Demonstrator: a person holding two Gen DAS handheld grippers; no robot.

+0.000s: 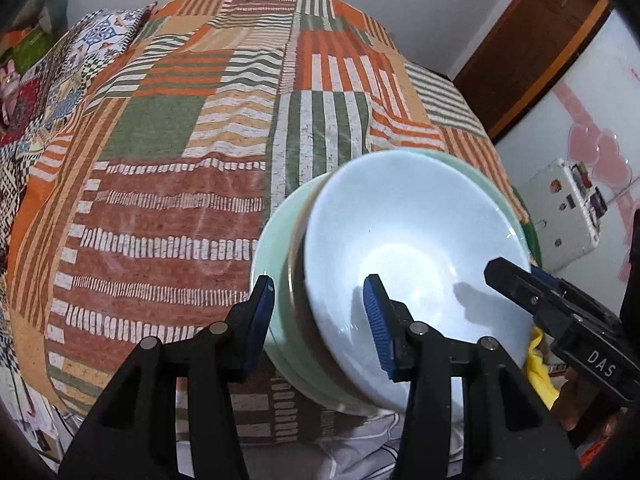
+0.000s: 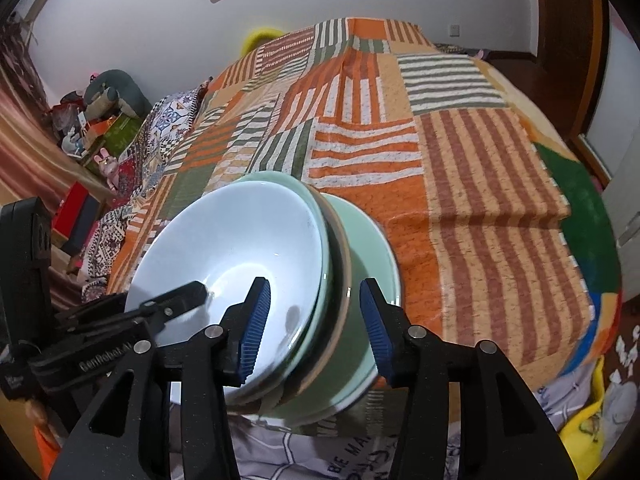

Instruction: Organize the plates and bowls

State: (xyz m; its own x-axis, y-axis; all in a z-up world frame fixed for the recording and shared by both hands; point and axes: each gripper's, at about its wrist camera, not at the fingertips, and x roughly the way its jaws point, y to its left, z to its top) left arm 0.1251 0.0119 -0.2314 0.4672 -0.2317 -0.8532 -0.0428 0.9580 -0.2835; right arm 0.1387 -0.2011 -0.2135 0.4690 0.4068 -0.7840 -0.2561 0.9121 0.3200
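Observation:
A nested stack of bowls sits at the near edge of the bed. On top is a white bowl (image 1: 420, 232) (image 2: 240, 240), and under it are brown-rimmed and pale green bowls (image 2: 352, 360) on a green plate (image 1: 264, 248). My left gripper (image 1: 320, 316) straddles the stack's left rim, one pad against the plate's edge and the other inside the white bowl, gripping it. My right gripper (image 2: 314, 324) straddles the opposite rim with small gaps at both pads, so it is open. Each view also shows a finger of the other gripper reaching into the white bowl: the right one (image 1: 516, 284) and the left one (image 2: 188, 294).
The bed's patchwork cover (image 1: 160, 200) (image 2: 480, 200), striped in orange, green and brown, stretches away behind the stack. A white printed cloth (image 2: 340, 452) lies under the near edge. Boxes and toys (image 2: 100, 128) crowd the floor at the left. A wooden door frame (image 1: 540, 40) stands at the right.

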